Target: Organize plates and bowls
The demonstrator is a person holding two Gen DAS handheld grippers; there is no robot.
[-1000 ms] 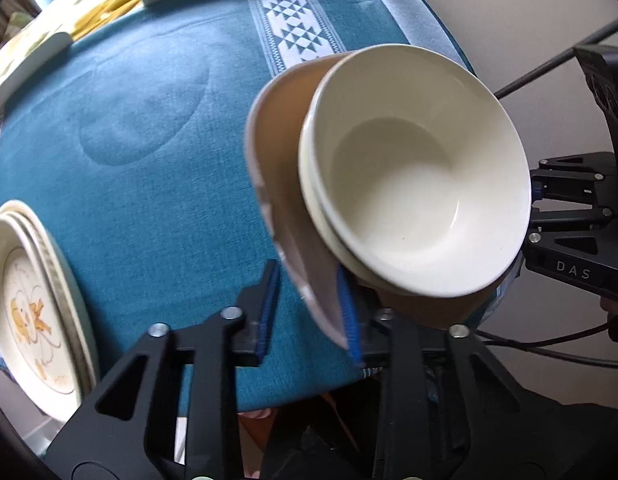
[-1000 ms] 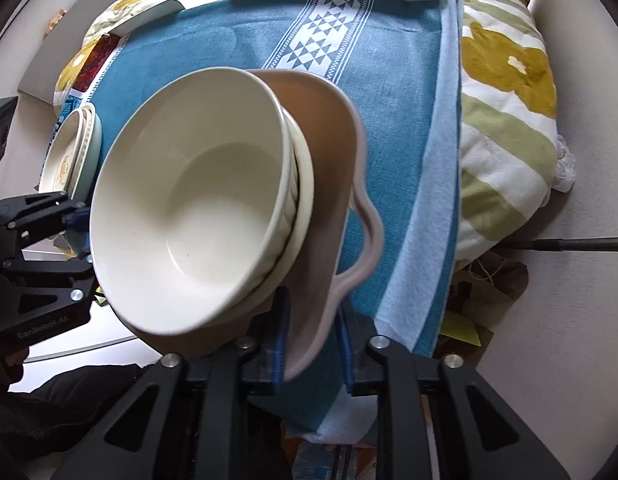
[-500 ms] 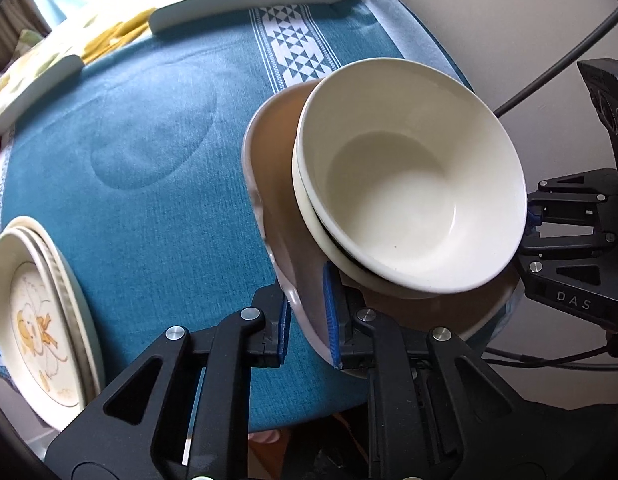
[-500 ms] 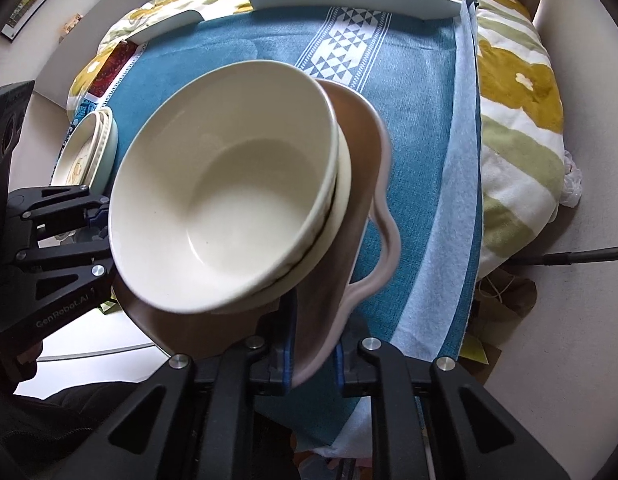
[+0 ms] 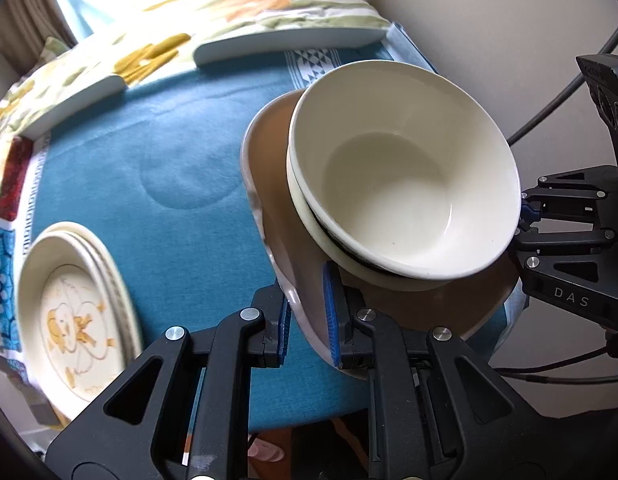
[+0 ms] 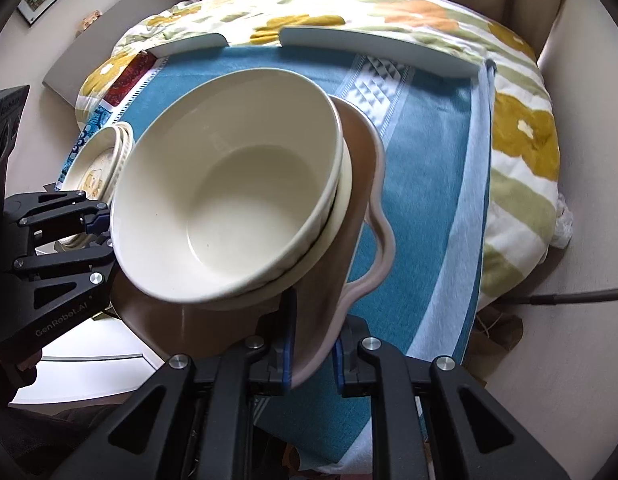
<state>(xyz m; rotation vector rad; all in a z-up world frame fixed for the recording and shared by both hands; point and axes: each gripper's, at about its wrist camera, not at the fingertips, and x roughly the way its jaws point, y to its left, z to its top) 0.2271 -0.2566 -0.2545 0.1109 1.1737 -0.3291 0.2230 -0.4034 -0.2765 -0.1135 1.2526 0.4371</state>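
A brown dish with pinkish handles [image 5: 277,184] [image 6: 361,184] is held up over the blue cloth, tilted. Two stacked cream bowls [image 5: 405,184] [image 6: 229,200] sit in it. My left gripper [image 5: 307,314] is shut on the dish's left rim. My right gripper [image 6: 313,340] is shut on its right rim by the handle. Each gripper shows in the other's view, the right [image 5: 525,216] and the left [image 6: 99,224]. A stack of cream plates with an orange pattern [image 5: 73,312] [image 6: 97,160] lies on the cloth at the left.
A blue cloth [image 5: 157,168] [image 6: 425,184] covers the table, over a floral blanket [image 6: 517,128]. Two white curved rails [image 5: 289,42] [image 6: 373,46] lie at the cloth's far edge. A round dent marks the cloth's middle. A dark cable [image 6: 581,294] runs at the right.
The left gripper closed onto the dish rim. The dish and bowls rose and tipped as both grippers lifted; more of the far table shows now.
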